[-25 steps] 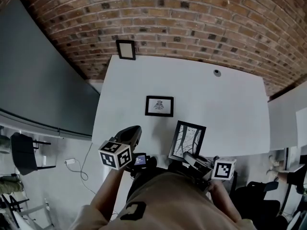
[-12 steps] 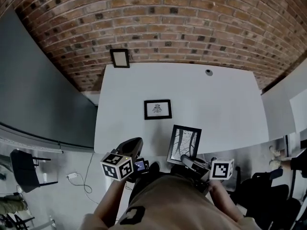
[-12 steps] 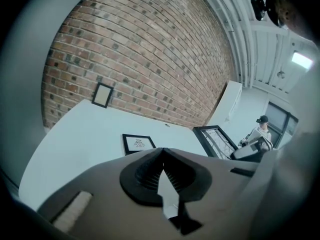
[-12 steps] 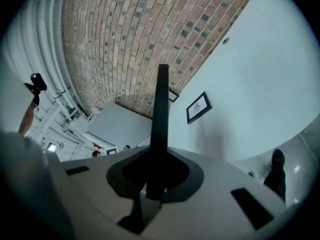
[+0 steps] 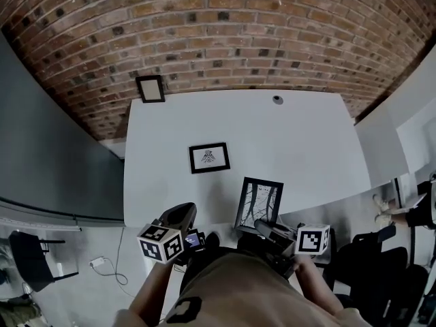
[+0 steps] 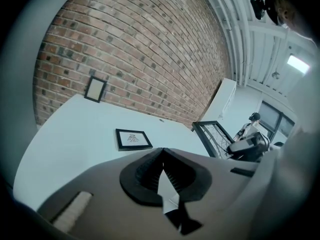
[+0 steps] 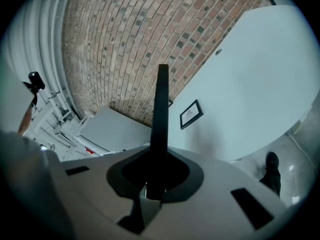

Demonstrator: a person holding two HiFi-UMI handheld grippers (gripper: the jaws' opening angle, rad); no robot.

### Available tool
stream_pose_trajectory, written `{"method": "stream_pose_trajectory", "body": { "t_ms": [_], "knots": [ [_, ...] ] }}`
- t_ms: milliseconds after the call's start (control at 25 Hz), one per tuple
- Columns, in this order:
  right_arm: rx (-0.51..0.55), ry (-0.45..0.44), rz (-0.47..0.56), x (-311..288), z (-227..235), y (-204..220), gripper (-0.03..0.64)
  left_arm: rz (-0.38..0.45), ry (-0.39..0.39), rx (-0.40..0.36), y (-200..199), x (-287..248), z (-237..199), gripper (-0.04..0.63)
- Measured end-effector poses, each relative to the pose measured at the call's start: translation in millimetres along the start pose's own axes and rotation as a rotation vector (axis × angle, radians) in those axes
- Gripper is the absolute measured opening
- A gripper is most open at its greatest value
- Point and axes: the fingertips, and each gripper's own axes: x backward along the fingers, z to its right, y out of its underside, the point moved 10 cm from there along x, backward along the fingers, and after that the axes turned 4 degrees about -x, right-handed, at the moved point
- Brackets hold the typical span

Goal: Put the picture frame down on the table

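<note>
Lowering the picture frame (image 5: 259,204) well calls for a slow, level descent until its back rests on the table (image 5: 306,148), with release only once it is supported. The frame sits over the table's 6 o'clock edge, printed face upward, long axis running 6 to 12 o'clock; contact with the surface cannot be told. The right gripper (image 5: 264,229) clamps its near short edge. The left gripper (image 5: 178,216), at 8 o'clock, is closed on nothing. A smaller frame (image 5: 209,157) lies flat at 11 o'clock

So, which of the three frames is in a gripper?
The tall frame, clamped in the right gripper; the flat frame and the wall frame are untouched.
</note>
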Motion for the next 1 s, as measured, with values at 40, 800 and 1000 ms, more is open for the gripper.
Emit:
{"method": "stream_pose_trajectory", "body": {
  "t_ms": [40,800,1000],
  "knots": [
    [-0.005,-0.001,0.000,2,3,-4,0.029,0.001,-0.004,-0.001,-1,-2,2,0.005],
    [-0.027,-0.057,-0.101,30,77,-149,0.029,0.017,-0.106,0.042,-42,-88,72,0.005],
    [-0.047,-0.068,-0.126,31,96,-169,0.029,-0.001,-0.145,0.058,-39,-103,83,0.005]
  ]
}}
